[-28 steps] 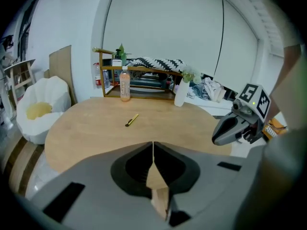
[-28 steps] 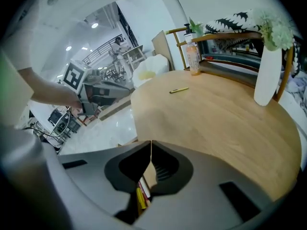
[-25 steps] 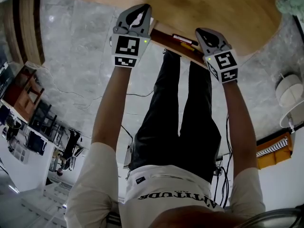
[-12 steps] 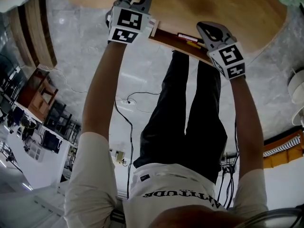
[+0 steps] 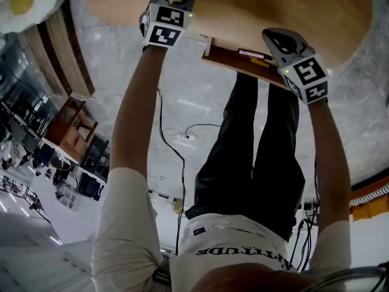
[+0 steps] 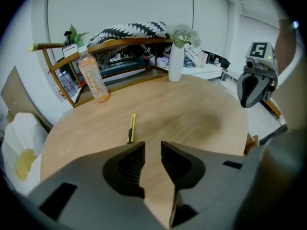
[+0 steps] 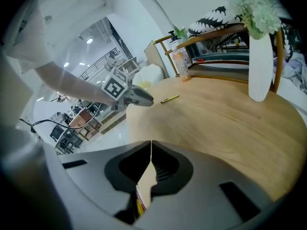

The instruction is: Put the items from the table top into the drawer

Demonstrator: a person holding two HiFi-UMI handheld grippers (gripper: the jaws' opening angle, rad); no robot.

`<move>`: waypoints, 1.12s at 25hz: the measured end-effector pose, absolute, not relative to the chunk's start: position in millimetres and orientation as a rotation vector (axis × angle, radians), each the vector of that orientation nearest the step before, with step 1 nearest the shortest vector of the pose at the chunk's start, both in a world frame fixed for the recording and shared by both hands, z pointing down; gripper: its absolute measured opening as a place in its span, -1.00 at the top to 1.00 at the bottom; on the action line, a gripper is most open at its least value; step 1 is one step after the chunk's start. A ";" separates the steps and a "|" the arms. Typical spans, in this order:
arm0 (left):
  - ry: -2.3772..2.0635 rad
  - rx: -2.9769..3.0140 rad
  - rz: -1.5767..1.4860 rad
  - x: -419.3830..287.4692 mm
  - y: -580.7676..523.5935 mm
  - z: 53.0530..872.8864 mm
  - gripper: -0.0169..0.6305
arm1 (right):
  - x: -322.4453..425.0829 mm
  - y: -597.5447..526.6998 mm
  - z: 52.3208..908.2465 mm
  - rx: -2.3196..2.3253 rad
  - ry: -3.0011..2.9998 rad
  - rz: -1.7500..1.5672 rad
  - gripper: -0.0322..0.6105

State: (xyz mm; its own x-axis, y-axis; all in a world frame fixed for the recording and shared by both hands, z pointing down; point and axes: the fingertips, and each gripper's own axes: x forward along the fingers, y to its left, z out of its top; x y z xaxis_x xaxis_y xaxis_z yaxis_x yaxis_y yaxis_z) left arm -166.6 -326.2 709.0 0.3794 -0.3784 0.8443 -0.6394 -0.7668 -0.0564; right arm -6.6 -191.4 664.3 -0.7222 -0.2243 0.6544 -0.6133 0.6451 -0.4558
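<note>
- The drawer (image 5: 226, 57) is open, and some small things lie inside it.
- The right hand-held gripper (image 7: 151, 148) is pinched closed and holds nothing.
- The left hand-held gripper (image 6: 152, 150) has just been opening, with nothing between its jaws.
- A yellow knife (image 6: 131, 128) and a bottle (image 6: 93, 80) are left on the counter (image 6: 201, 116).

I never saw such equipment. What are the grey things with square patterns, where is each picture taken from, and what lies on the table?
A person holds a grasping tool in each hand. The head view looks down from a camera on the person's head; the other two cameras ride on the tools. The left tool has just been opening, nothing between its jaws. The right tool is shut and empty, by the open drawer. On the round table are a yellow knife, an orange bottle and a white vase.
</note>
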 end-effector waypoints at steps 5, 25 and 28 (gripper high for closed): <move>-0.953 2.336 1.384 -171.7 -352.0 721.4 0.59 | -3.2 -190.1 664.9 0.665 -2.318 0.947 0.83; -0.692 2.239 1.521 -174.8 -385.8 760.8 0.52 | 22.0 -154.9 679.5 0.709 -2.270 1.104 0.83; -0.677 2.218 1.491 -172.6 -383.6 757.9 0.59 | 22.6 -151.5 680.9 0.709 -2.270 1.104 0.83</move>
